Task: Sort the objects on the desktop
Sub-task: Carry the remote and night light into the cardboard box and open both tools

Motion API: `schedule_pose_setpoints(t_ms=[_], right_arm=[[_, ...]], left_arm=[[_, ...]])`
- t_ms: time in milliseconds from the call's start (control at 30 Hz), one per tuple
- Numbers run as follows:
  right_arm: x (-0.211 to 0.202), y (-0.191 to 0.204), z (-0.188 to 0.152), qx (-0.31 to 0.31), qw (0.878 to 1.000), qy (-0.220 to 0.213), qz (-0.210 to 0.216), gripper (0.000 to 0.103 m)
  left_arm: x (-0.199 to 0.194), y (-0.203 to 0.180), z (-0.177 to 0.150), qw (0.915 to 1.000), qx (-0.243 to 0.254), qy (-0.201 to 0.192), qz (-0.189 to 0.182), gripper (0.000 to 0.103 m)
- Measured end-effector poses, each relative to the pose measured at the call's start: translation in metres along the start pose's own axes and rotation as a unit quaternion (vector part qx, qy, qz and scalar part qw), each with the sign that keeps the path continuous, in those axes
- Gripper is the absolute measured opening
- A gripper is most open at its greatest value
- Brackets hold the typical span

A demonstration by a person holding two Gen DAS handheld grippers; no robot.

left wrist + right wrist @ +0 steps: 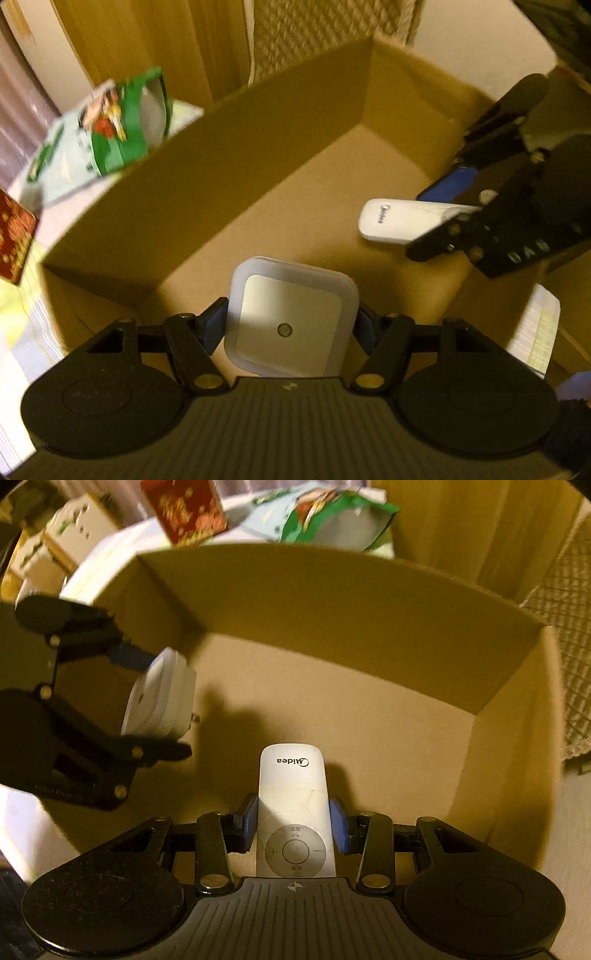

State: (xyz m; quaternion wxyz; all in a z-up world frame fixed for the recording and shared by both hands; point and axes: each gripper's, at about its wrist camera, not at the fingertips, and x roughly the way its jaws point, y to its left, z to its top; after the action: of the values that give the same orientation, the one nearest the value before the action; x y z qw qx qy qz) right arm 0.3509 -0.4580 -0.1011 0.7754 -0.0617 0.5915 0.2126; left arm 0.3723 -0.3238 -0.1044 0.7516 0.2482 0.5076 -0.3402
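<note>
Closest to me on the left wrist view, my left tongs (291, 321) are clamped on a square white night light (291, 314), its blue pads pressing both side edges, the face with the small round sensor turned up at the camera. On the right wrist view, my right tongs (295, 827) are closed narrow on a white Midea remote (293, 805), gripped at the waist just above its round button ring, logo end pointing away from me.

Both tongs point steeply down into an open cardboard box (332, 602). I see only bare brown floor inside it under the two held things; neither one touches that floor as far as I can tell. From the left view the remote (399, 221) hangs over the right part of the box; from the right view the night light (162, 698) hangs near the left wall, its plug prongs facing inward.

Past the far wall of the box, on a pale worktop (110, 557), lie a green and white snack bag (107, 125) and a red box with gold print (184, 509). Further off are tan curtains (155, 40) and a quilted fabric (569, 627). The frames are a little blurred.
</note>
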Motion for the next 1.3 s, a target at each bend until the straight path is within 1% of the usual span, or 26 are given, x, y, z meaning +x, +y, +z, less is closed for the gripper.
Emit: schedule_pose_setpoints(t_ms=[67, 200, 267, 367, 600, 933, 1167, 1233, 1267, 1300], right_arm=[[0.008, -0.003, 0.002, -0.005, 1.000, 0.011, 0.003, 0.040], [0.014, -0.007, 0.002, -0.005, 1.000, 0.030, 0.009, 0.040], [0.015, -0.008, 0.001, -0.008, 0.999, 0.038, 0.010, 0.040], [0.015, -0.010, 0.001, -0.005, 0.999, 0.047, 0.007, 0.040], [0.016, -0.018, 0.015, -0.002, 0.999, 0.054, 0.006, 0.040], [0.020, -0.026, 0.020, 0.019, 0.998, 0.062, 0.027, 0.040], [0.024, -0.023, 0.024, 0.015, 0.997, 0.066, 0.036, 0.040], [0.026, -0.021, 0.025, 0.013, 0.996, 0.076, 0.045, 0.040], [0.026, -0.020, 0.025, 0.009, 0.996, 0.079, 0.040, 0.040], [0.026, -0.019, 0.025, 0.005, 0.996, 0.082, 0.034, 0.051]], left_arm=[[0.008, 0.006, 0.001, 0.9999, -0.007, 0.016, -0.001, 0.065], [0.022, 0.009, 0.004, 0.9991, -0.022, 0.036, -0.003, 0.065], [0.028, 0.007, 0.006, 0.9988, -0.023, 0.043, 0.000, 0.065], [0.028, 0.002, 0.004, 0.9986, -0.025, 0.046, 0.003, 0.065], [0.031, -0.001, 0.002, 0.9984, -0.024, 0.050, 0.010, 0.065], [0.033, -0.006, 0.001, 0.9979, -0.010, 0.065, 0.001, 0.066], [0.032, -0.007, 0.000, 0.9975, -0.010, 0.070, 0.000, 0.066], [0.032, -0.007, 0.000, 0.9971, -0.009, 0.075, -0.001, 0.066], [0.032, -0.007, 0.000, 0.9969, -0.009, 0.078, -0.002, 0.068], [0.032, -0.007, 0.000, 0.9969, -0.009, 0.078, 0.000, 0.075]])
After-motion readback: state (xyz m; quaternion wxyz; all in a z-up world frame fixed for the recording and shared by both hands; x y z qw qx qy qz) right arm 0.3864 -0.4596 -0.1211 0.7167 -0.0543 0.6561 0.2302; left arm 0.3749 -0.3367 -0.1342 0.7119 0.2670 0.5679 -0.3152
